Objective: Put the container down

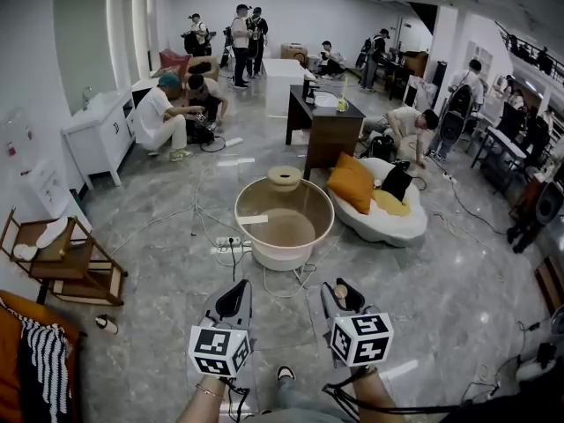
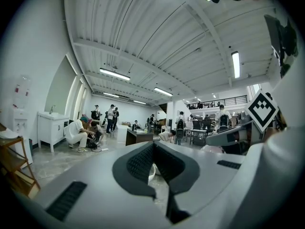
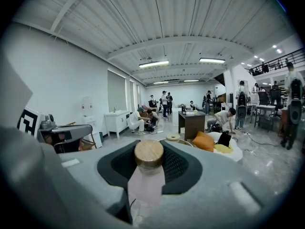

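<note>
Wood-lidded container [image 3: 146, 185] clamped in my right gripper [image 3: 149, 160], not yet set down; left gripper [image 2: 154, 162] closed, empty.

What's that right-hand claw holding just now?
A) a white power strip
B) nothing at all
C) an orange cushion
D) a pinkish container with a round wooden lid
D: the right gripper view shows the right gripper closed on the pinkish container, with its wooden lid showing between the dark pads.
</note>
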